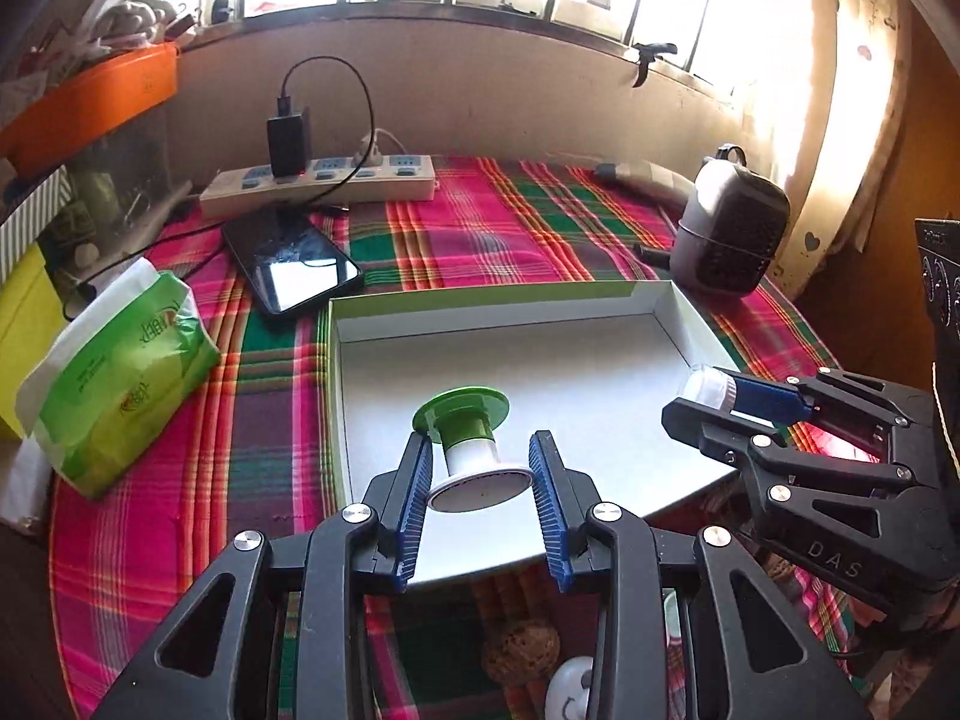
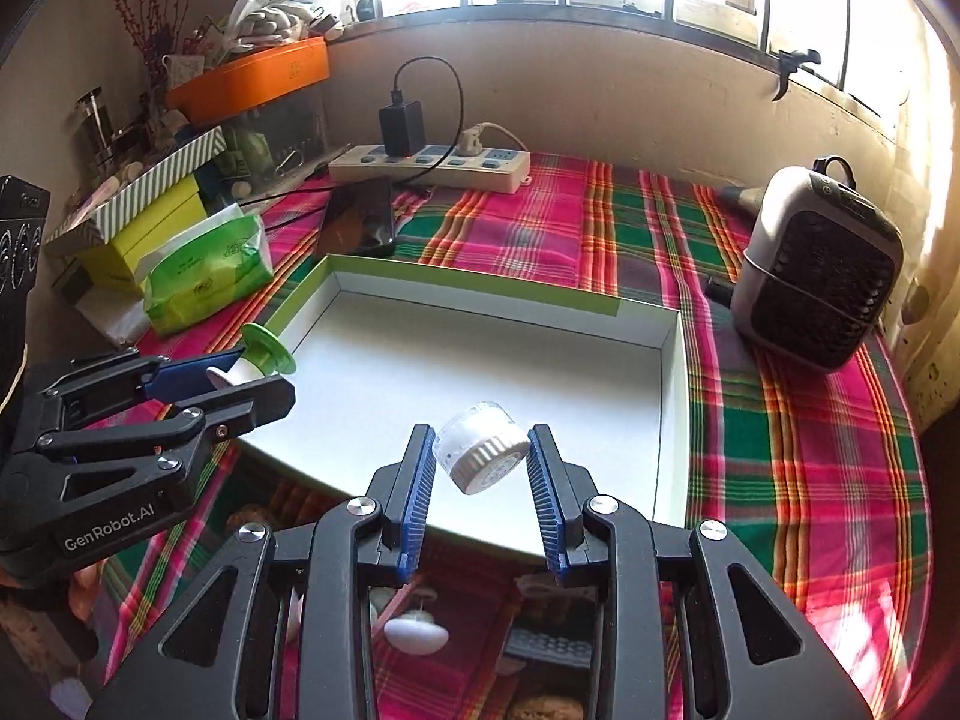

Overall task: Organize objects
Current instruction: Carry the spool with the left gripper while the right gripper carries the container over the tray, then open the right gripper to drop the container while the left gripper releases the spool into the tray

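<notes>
Left wrist view runs from a green tissue pack at the counter's left edge, past a dark phone and a white power strip, to the white box lid lying open on the plaid cloth. Over the lid's near part the left gripper has its blue fingers clenched on a green-and-white spool, held clear of the lid floor. Further right, the right gripper grasps a small clear-capped jar just above the lid's right wall. A grey desk fan stands beyond that corner. From the right wrist view, the same jar sits tilted between the ribbed fingers, pinched on both sides.
</notes>
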Motion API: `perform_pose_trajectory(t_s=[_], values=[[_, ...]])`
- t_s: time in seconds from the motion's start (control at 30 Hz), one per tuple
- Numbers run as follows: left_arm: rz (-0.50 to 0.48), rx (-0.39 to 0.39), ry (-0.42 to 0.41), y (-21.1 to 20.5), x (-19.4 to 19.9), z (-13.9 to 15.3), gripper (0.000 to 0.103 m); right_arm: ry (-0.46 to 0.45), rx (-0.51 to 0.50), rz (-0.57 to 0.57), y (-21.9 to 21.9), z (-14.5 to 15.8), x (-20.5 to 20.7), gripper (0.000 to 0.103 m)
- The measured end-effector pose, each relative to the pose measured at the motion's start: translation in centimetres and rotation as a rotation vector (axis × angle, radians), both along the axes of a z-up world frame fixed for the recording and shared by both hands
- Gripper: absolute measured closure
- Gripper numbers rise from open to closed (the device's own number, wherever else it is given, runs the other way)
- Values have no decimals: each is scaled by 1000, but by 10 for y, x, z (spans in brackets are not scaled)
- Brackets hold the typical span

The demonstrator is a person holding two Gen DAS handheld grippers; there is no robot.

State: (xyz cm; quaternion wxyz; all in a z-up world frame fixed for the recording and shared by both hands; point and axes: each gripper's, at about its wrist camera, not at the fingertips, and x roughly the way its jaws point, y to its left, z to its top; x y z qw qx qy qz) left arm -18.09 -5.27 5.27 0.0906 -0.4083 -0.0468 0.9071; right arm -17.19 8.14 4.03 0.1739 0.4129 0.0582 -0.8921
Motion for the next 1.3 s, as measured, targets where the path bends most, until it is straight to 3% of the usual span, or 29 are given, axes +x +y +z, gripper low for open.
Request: perform_pose_trajectory(t_s=[0.47,1.13,1.2,1.27,1.3], values=[[5,-34,-58,1,-62,-18,72,-90,35,-28,-8,-25,-76,70],[10,-88,-74,5,-81,-31,72,-116,39,-59,-8,-40,-100,70],[11,-87,-75,5,-81,-31,71,-118,35,-58,-8,-40,-100,68],[14,-86,-77,5,-80,-30,71,-118,30,-56,-8,-40,-100,54],[17,-86,-77,4,-80,-30,71,-116,29,-56,-7,-39,-100,52]])
